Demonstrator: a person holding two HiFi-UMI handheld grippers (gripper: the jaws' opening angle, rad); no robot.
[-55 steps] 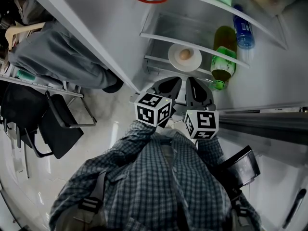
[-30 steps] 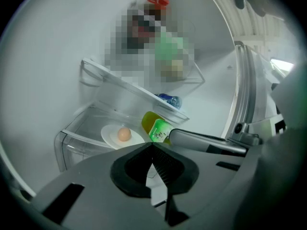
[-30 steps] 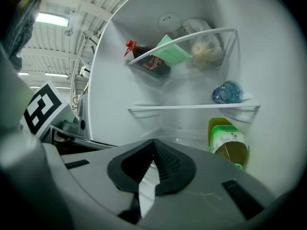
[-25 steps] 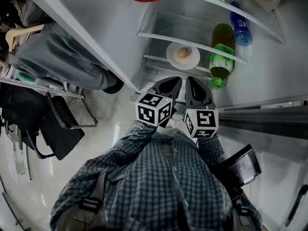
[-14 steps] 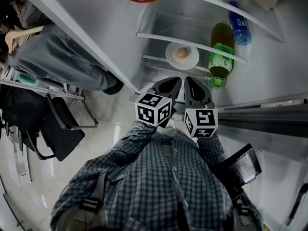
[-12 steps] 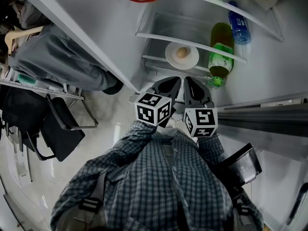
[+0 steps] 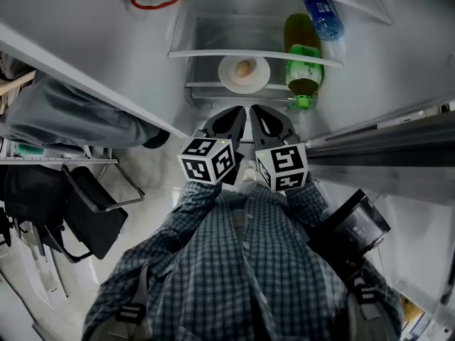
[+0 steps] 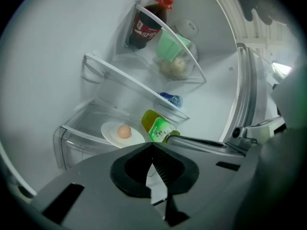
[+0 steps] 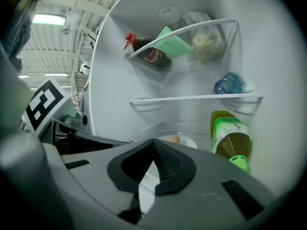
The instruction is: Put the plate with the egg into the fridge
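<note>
Where the lowest clear shelf (image 8: 82,135) of the open fridge (image 7: 398,69) runs across, the white plate (image 7: 244,77) lies flat with the brown egg (image 7: 243,68) at its middle, apart from both tongs. Just right of it a green-labelled bottle (image 7: 303,66) of yellowish drink lies on its side, cap toward the person; whether it touches the plate is hard to tell. One shelf up lies a blue bottle (image 7: 323,16). The left gripper view shows the top shelf more fully than the head view: a dark bottle with a red cap (image 8: 145,25), a green packet (image 8: 171,47) and what may be a clear bag of food (image 8: 175,67). The left tongs (image 8: 152,146) and right tongs (image 9: 153,142) sit side by side short of the shelf, each with its tips pressed together on nothing. In the right gripper view the tongs' own body hides the plate's near part. A person in grey trousers (image 7: 64,116) and a black chair (image 7: 92,215) show at the head view's left.
</note>
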